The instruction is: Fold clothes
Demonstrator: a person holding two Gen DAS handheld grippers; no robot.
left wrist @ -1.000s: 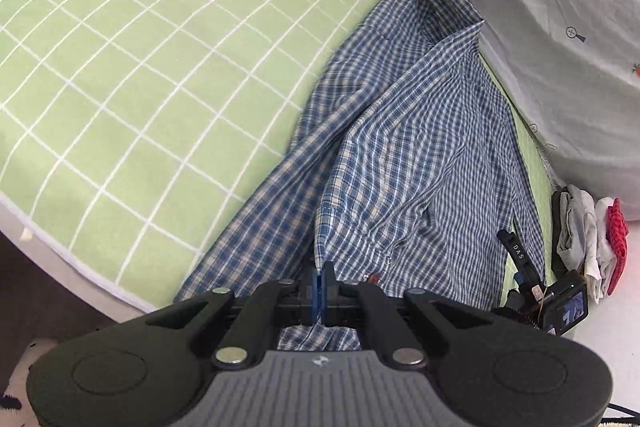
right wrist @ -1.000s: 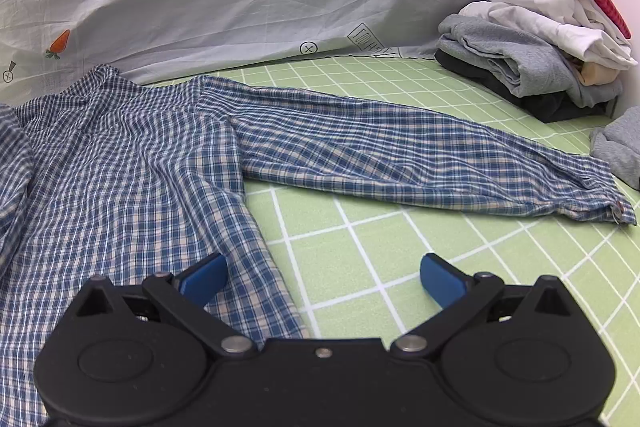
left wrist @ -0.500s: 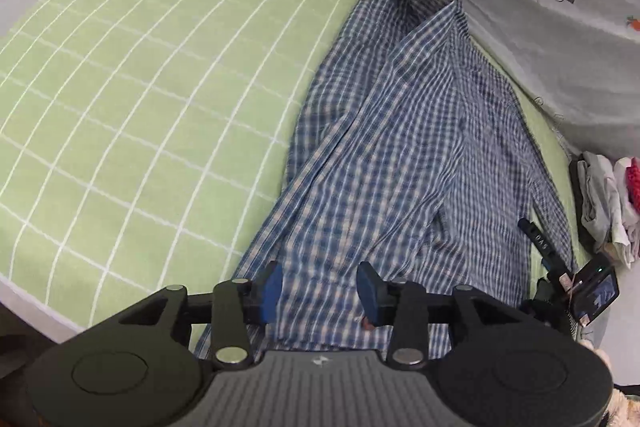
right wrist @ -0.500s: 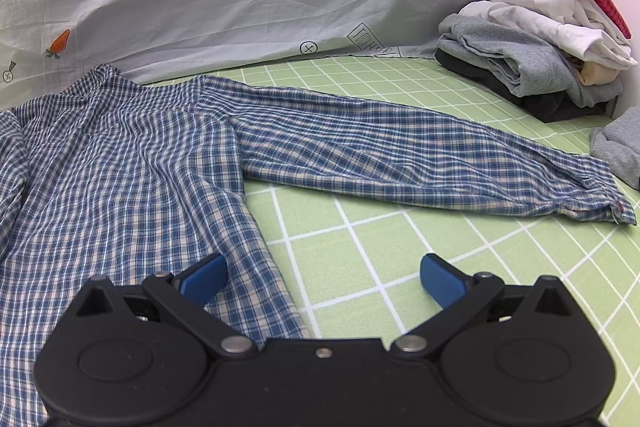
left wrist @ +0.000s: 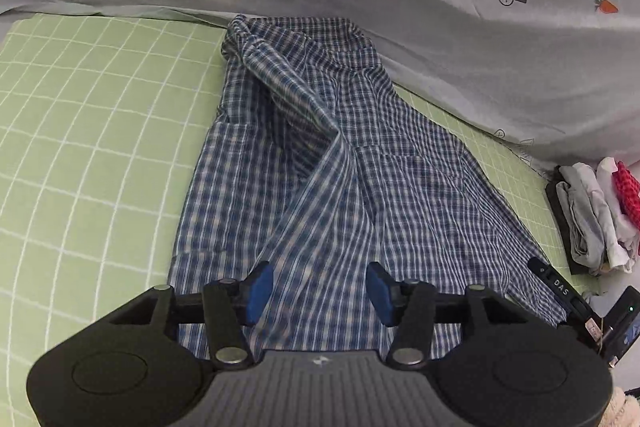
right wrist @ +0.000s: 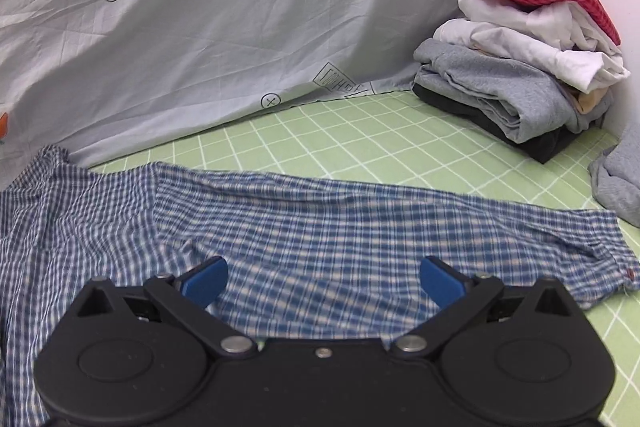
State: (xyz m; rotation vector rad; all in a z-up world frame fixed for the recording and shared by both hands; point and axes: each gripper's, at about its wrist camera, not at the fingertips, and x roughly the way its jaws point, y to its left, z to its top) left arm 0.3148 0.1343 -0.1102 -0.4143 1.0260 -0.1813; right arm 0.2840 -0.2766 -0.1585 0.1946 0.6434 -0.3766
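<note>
Strap (left wrist: 557,282) lettered "DAS", plaid shirt (left wrist: 320,187), carrot-print sheet (left wrist: 360,7)

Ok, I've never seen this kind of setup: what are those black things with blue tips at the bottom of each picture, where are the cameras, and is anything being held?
There is no robot here. A person holds a handheld two-finger gripper in each hand, and each carries a fisheye camera looking forward along its blue-padded fingers. One picture comes from the left gripper, the other from the right gripper.

On the green checked bedsheet lies a blue plaid shirt, one side folded inward; in the right view its sleeve stretches out flat. A stack of folded clothes sits in the corner, and a pale printed sheet hangs behind.

Nothing is held. The left jaws have just been opening and stand apart above the shirt; the right jaws are wide open over the sleeve.
</note>
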